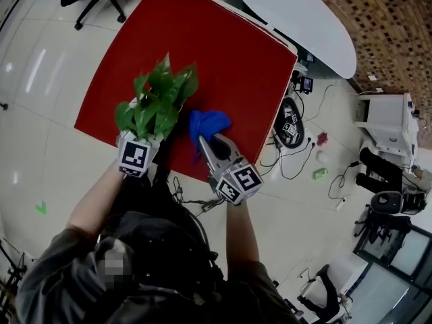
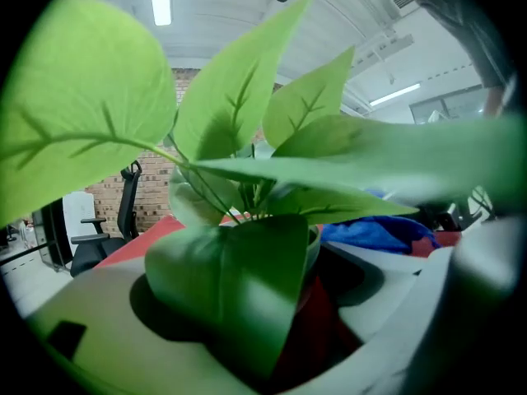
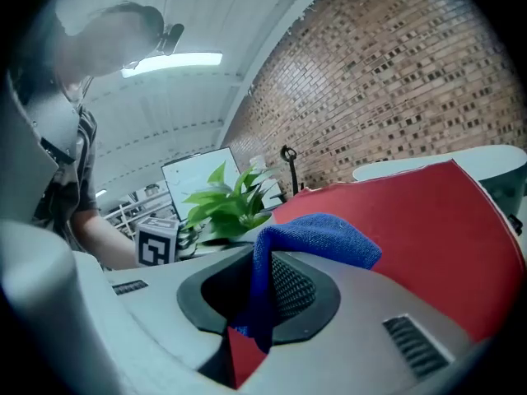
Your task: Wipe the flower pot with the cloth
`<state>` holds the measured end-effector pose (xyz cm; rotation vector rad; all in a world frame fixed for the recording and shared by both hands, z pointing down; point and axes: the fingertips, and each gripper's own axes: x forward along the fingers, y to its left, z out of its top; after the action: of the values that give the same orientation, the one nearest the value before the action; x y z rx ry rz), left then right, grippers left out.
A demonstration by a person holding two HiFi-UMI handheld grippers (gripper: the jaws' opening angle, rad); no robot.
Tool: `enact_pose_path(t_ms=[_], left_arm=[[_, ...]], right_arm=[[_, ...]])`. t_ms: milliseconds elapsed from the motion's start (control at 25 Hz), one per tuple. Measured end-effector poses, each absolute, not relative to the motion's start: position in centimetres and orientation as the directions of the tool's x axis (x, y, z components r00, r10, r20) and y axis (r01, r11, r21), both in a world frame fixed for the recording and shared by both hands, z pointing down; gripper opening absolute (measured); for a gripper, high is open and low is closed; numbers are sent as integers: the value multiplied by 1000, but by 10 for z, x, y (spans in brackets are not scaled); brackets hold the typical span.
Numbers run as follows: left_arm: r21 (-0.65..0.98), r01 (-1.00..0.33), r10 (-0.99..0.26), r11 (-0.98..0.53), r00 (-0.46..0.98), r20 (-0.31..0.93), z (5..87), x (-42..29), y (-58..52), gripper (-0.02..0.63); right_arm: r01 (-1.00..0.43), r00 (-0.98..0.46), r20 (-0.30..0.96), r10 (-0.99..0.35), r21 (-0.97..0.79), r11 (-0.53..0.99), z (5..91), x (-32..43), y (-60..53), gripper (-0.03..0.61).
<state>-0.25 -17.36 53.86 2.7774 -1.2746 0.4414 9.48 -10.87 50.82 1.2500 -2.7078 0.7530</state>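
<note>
**Item 1: left tool** [image 2: 280, 253]. Its jaws sit either side of the flower pot [image 2: 313, 243], whose pale rim shows between them at the tip. A broad leaf hangs over the near contact. I judge that my jaws are closed on the pot and steadying it, though I do not see this plainly.

**Item 2: flower pot.** It stands at the near edge of the red surface [image 1: 229, 52], on my left. From the head view it is hidden under its own green leaves [image 1: 156, 100].

**Item 3: right tool** [image 3: 262, 282]. Its jaws are closed on the blue cloth [image 3: 317, 237]. One fold is pinched between the mesh pads, and the rest is bunched over the tip.

**Item 4: cloth.** It is carried in my right tool just beside the plant on its right. As far as I can see, it is not touching the pot.

**Step in hand.** The pot is secured and the cloth is gripped and brought near. I judge that the wiping stroke has not begun.

**Next move calls for:**
- Lowering the bunched cloth beneath the foliage, because the leaves crowd the pot wall.
- Pressing the cloth against the wall on the side facing my right tool.
- Sweeping it round while my left tool keeps the pot from sliding or tipping.
- Keeping light pressure on a pot this near the edge of the surface.
</note>
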Motion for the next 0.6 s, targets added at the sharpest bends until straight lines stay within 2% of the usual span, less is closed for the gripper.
enact_pose_path(t_ms=[120,280,480,600], left_arm=[[-55,-698,-685,-714,679,265,537,-1,-170,448],[-31,-539,-529,-842,813,246,535,1,-160,448],[-32,-336,-328,-941,890,317,538,8,-150,451],[-13,-267,-255,-964,904,342,539,9,-147,449]], right_arm=[[-733,-667,245,-704,-384,561,508,102,-137,54],[-663,-744,246,-621,-385,642,516,86,-173,54],[-545,-837,232,-496,-444,711,525,73,-197,54],[-505,-860,208,-467,-485,714,527,65,-207,54]])
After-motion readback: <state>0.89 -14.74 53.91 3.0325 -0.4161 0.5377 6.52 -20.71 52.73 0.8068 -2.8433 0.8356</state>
